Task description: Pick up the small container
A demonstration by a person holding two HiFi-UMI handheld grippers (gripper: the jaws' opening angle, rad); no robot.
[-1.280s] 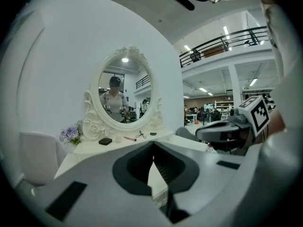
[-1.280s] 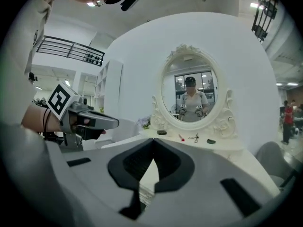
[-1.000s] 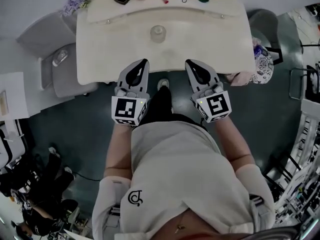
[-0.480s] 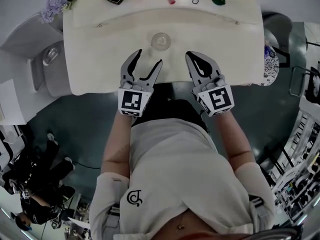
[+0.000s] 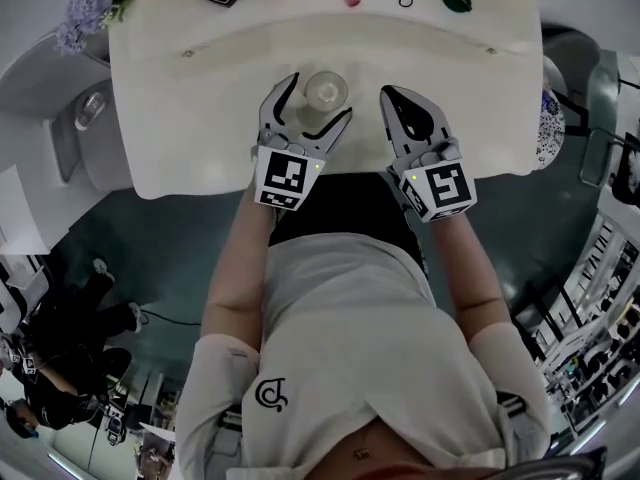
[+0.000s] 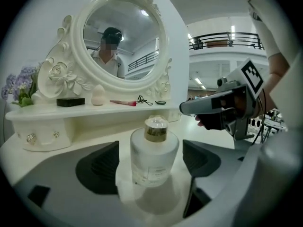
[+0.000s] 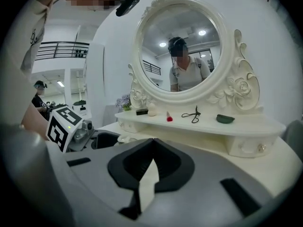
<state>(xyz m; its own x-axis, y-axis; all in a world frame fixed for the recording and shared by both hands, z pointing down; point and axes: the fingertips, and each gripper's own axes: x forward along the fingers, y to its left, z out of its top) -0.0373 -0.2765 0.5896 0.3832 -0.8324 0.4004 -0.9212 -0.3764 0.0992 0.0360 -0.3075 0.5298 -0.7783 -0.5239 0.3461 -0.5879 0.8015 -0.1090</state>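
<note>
The small container is a frosted glass bottle with a gold neck and a clear cap, standing upright on the white vanity table. My left gripper reaches over the table's front edge, jaws opening, one on each side of the bottle. In the left gripper view the bottle stands between the dark pads, with a gap on both sides. My right gripper hovers just right of the bottle, shut and holding nothing; its jaws meet at the tips.
An oval mirror in an ornate white frame stands behind a raised shelf. The shelf carries a black box, a pink brush, a green dish and purple flowers. A grey chair stands left of the table.
My left gripper went from shut to wide open and moved forward over the table until its jaws stood either side of the bottle. The right gripper moved forward beside it, still shut.
</note>
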